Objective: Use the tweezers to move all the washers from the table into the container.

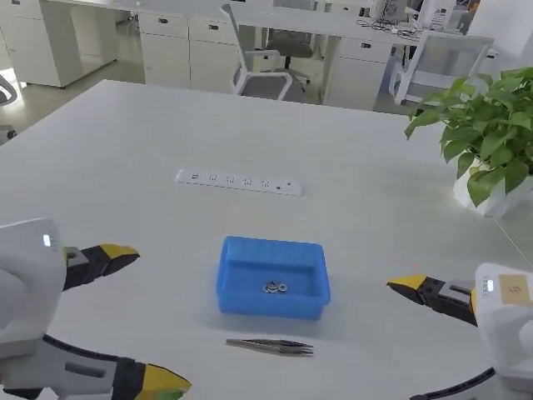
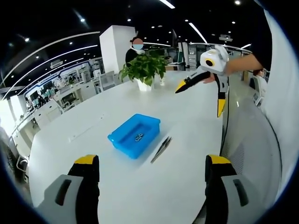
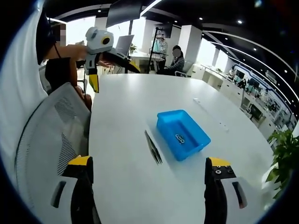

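Both hand-held grippers, left point(image 1: 158, 318) and right point(image 2: 200, 100), hang with jaws spread wide and empty over the near edge of the white worktop point(image 1: 125, 150), flanking slim silver metal tweezers point(image 1: 269, 344) that lie flat just in front of a blue rectangular plastic container point(image 1: 272, 248). The tweezers look light, stiff and slick, likely best pinched across both arms near mid-length. The small grey metal washers point(image 1: 275, 288), hard and feather-light, sit clustered on the container's floor. Beyond it, a white power strip point(image 1: 239, 182) shows no readable marking, and the right gripper's small label is too small to read.
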`<state>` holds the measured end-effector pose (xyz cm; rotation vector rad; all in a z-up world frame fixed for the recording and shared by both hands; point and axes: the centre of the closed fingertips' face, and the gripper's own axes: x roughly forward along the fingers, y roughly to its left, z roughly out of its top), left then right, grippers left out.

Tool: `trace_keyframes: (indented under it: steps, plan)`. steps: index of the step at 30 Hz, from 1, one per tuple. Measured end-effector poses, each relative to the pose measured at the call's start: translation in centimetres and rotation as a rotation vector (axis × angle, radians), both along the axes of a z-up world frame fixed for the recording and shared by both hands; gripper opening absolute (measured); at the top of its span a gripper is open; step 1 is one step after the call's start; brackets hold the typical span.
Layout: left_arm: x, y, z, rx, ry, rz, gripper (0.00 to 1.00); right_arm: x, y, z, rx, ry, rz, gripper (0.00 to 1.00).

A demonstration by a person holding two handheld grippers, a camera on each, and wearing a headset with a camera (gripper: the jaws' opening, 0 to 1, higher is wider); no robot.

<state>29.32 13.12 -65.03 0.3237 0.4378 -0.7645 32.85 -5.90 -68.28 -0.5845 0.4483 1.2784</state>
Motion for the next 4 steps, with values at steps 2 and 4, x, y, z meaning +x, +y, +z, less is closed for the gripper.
trace_keyframes:
  steps: [2, 4]
  plan:
    - [-0.08, 0.03, 0.06, 0.005, 0.003, -0.004, 0.99, -0.18, -0.04, -0.08, -0.003, 0.002, 0.0, 1.0]
    - [-0.18, 0.04, 0.03, 0.014, 0.002, -0.012, 0.99, -0.36, -0.12, -0.27, -0.011, 0.009, 0.002, 1.0]
